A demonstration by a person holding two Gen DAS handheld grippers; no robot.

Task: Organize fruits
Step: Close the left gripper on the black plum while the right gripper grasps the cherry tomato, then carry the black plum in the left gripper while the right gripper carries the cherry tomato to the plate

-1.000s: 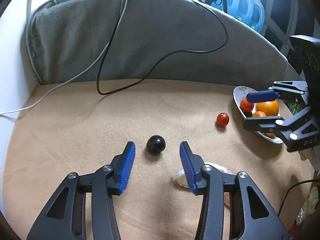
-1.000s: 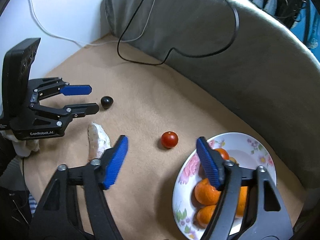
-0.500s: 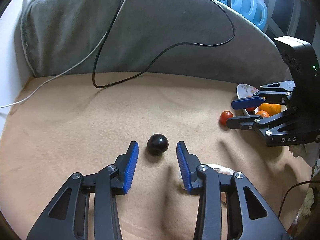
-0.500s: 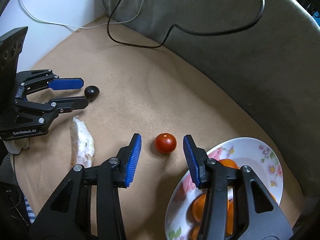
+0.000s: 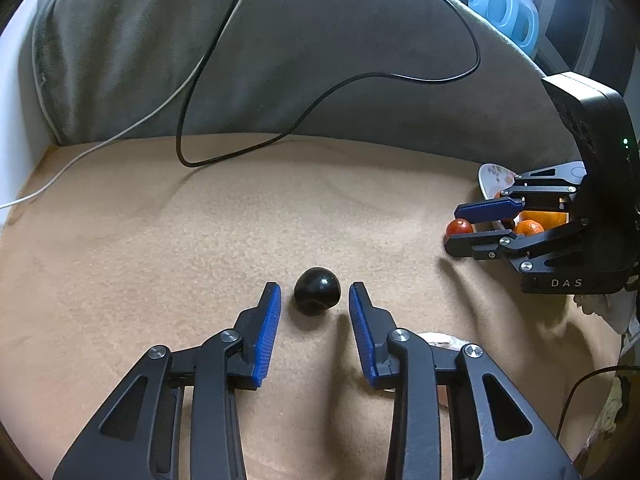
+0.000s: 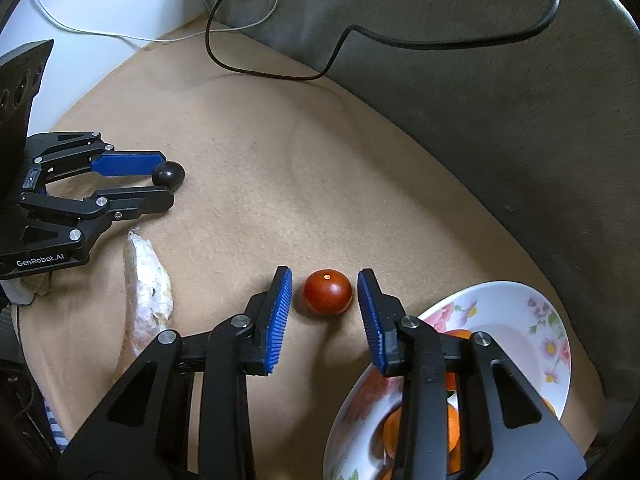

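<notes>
A dark round fruit (image 5: 317,290) lies on the tan blanket, just ahead of and between the tips of my left gripper (image 5: 314,300), which is open and empty. It also shows in the right wrist view (image 6: 169,175). A red tomato (image 6: 327,291) lies between the open fingers of my right gripper (image 6: 325,285), not gripped. The tomato also shows in the left wrist view (image 5: 459,227). A white floral plate (image 6: 520,320) to the right holds oranges (image 6: 452,432), partly hidden by my right finger.
A grey cushion (image 5: 280,60) backs the blanket, with a black cable (image 5: 320,96) and a white cable (image 5: 120,132) across it. A crumpled plastic wrapper (image 6: 146,284) lies on the blanket between the grippers. Blue bottles (image 5: 504,4) stand behind the cushion.
Both grippers moved forward and down onto their fruits. The left gripper now flanks the dark fruit. The right gripper narrowed and now flanks the tomato.
</notes>
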